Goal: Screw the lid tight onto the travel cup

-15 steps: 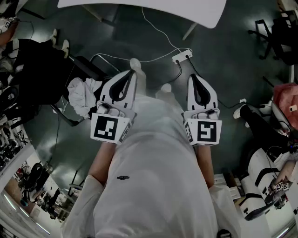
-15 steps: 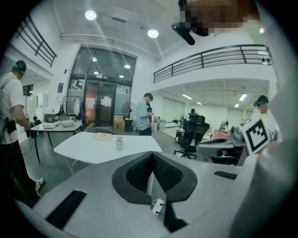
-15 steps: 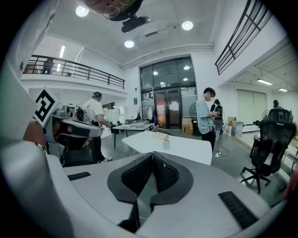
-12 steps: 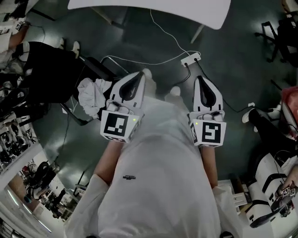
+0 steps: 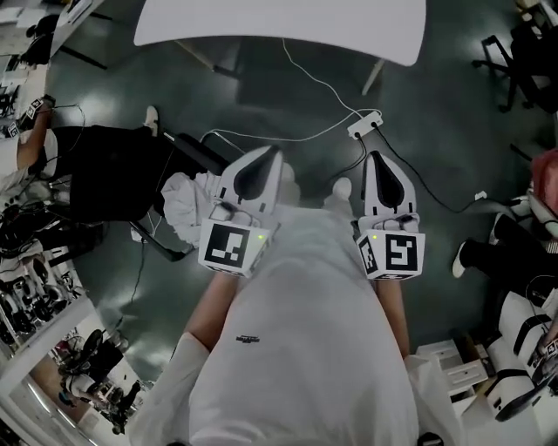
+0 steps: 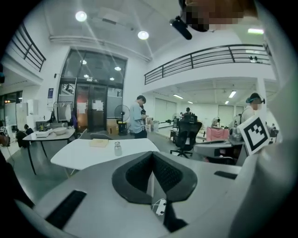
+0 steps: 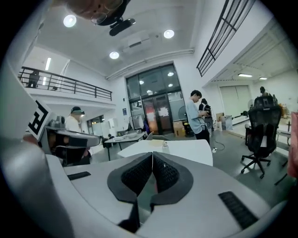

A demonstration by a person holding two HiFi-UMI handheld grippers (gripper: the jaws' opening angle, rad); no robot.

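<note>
Both pairs of jaws are fully together with nothing between them: the left gripper point(image 6: 152, 160) and the right gripper point(image 7: 152, 160) each show their dark pads meeting along one closed seam.

Position of task item: a small upright container, judged to be the travel cup point(image 6: 118, 148), stands on the white tabletop point(image 5: 279, 26). It appears just above centre in both gripper views and lies well apart from both grippers. A flat tan item point(image 6: 98, 142) lies just left of it. The cup is too small in frame to tell whether its lid is seated or loose. The head view does not show the cup at all.

Change noted: over the last half second the tabletop has come further into the upper part of the head view. The power strip point(image 5: 364, 124) on the floor has slid down the frame toward the grippers. Both grippers have kept their closed, level posture in front of the torso.

Assessment: the operator appears to be walking up to the tabletop, and screwing has not begun. The jaws must open before either can take the cup or lid.
</note>
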